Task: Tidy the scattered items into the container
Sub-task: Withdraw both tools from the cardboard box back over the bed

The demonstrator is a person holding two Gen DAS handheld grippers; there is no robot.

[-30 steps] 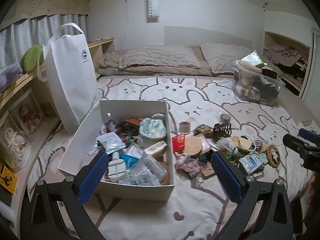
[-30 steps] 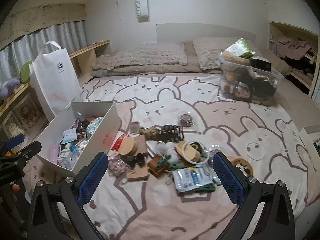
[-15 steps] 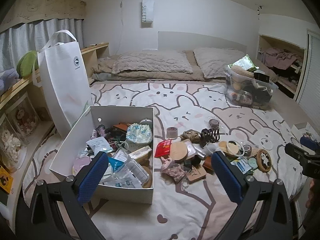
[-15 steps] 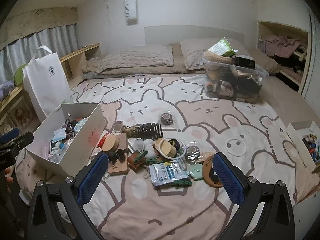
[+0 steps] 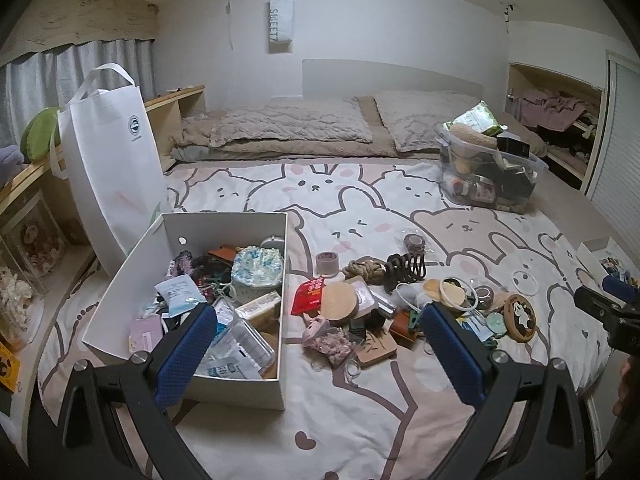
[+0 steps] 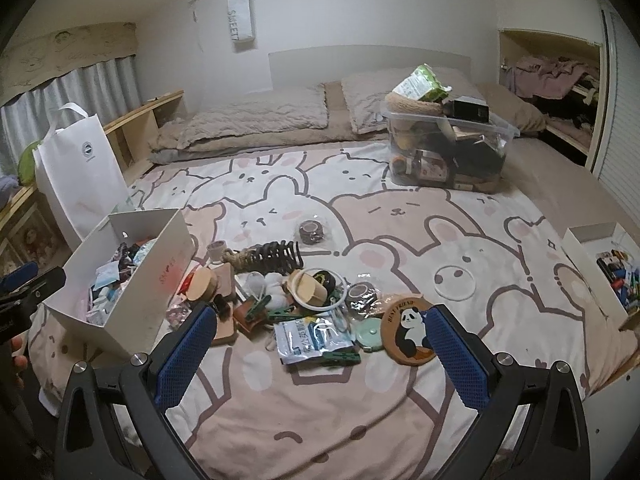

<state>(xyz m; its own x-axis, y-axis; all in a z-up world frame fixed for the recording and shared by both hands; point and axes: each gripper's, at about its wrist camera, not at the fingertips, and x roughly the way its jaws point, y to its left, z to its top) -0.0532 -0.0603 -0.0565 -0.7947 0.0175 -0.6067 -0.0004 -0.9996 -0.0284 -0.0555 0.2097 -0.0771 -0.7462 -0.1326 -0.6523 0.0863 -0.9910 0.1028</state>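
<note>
Both grippers hang in the air above the bed, and neither one holds anything. The left gripper (image 5: 320,340) has its jaws spread wide. The right gripper (image 6: 320,336) has its jaws spread wide too. They look ready to pick something, so they sit high where the whole mess can be seen.

The white box (image 5: 224,224) lies on the bunny blanket (image 5: 360,420). In the left view it is at about 9 o'clock from the pile. It is open on top and already has lots of small things in it.

The pile of small things (image 6: 288,296) lies just beside the box, at its 3 o'clock side. A black hair clip (image 6: 276,256) is at the far edge, at 12 o'clock. A white and blue packet (image 6: 310,338) and a round panda coaster (image 6: 406,330) lie nearest the right gripper. I think one of those is the easy next pick, because they are closest.

A clear tub (image 6: 448,152) stands well apart, up near the pillows.
</note>
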